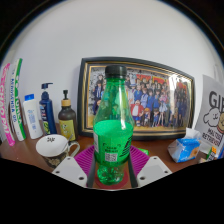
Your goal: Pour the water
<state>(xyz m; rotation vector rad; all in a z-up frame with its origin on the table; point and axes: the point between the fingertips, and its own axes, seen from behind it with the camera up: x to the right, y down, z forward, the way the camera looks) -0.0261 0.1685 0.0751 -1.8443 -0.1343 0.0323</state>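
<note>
Standing upright between the fingers is a green bottle (113,125) with a black cap, its base down at the gripper (112,168). A pink pad (87,158) shows just left of the bottle and another just right of it; both seem to touch the sides, so the jaws look pinched on the bottle, though the contact itself is hard to make out. The bottle is clear green plastic with a label low on its body.

Just behind the bottle a framed photo (150,98) of a group of people leans against the white wall. Left of the bottle, on the wooden table (35,162), sits a white cup (52,149) with dark print. Beyond the cup stand a small amber bottle (66,118) with a black pump, a blue pump bottle (47,108) and a white tube (33,116), close together. Farther left stand tall pink and green packs (11,102). Right of the green bottle lies a crumpled blue wrapper (185,150), with a white printed box (212,122) just beside it
</note>
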